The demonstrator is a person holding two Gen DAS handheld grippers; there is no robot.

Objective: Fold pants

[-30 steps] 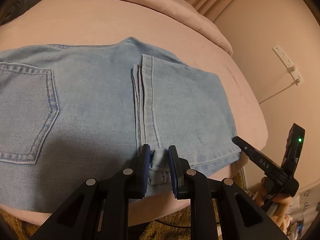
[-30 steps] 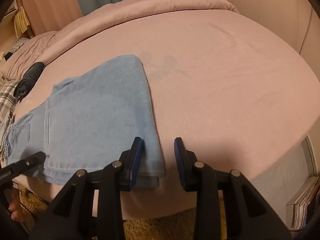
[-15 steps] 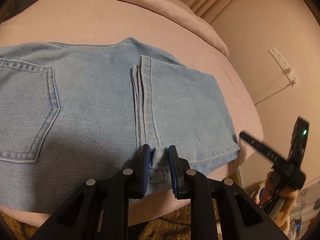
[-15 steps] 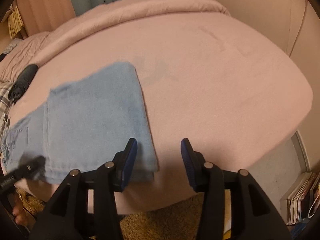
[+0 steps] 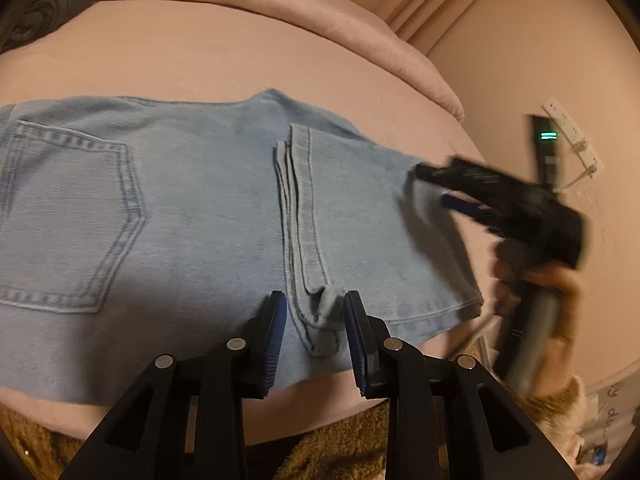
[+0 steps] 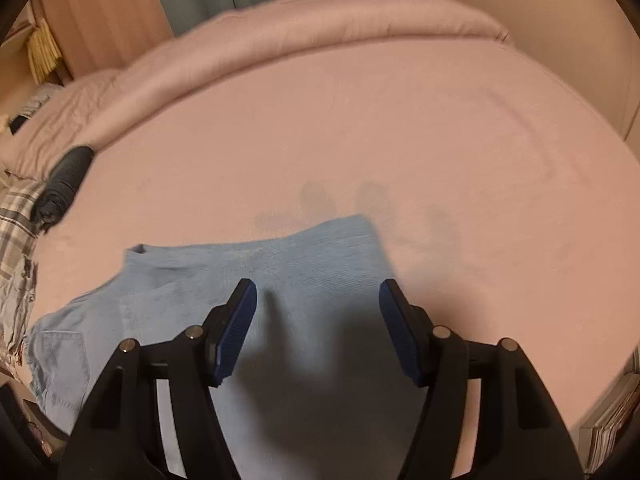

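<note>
Light blue jeans [image 5: 200, 220] lie folded on the pink bed [image 5: 200, 52], back pocket at the left and the leg hems doubled over the middle. My left gripper [image 5: 314, 300] sits at the near edge, jaws opening. A bunched bit of hem stands loose between the pads, with a gap on its left side. In the left wrist view my right gripper [image 5: 432, 186] is blurred over the right end of the jeans, a hand on its grip. The right wrist view has the right gripper [image 6: 316, 292] hovering over the folded jeans [image 6: 300, 264], jaws opening wide with nothing between them.
A rolled dark garment [image 6: 64, 184] and plaid cloth [image 6: 16, 220] lie at the bed's far left. A folded pink duvet [image 6: 320, 32] runs along the back. A power strip [image 5: 572, 136] hangs on the right wall. Brown rug [image 5: 328, 448] covers the floor below the bed edge.
The left jaws have parted off the hem bunch. The right gripper has swung from beside the bed's right end to over the folded jeans, and its jaws have widened.
</note>
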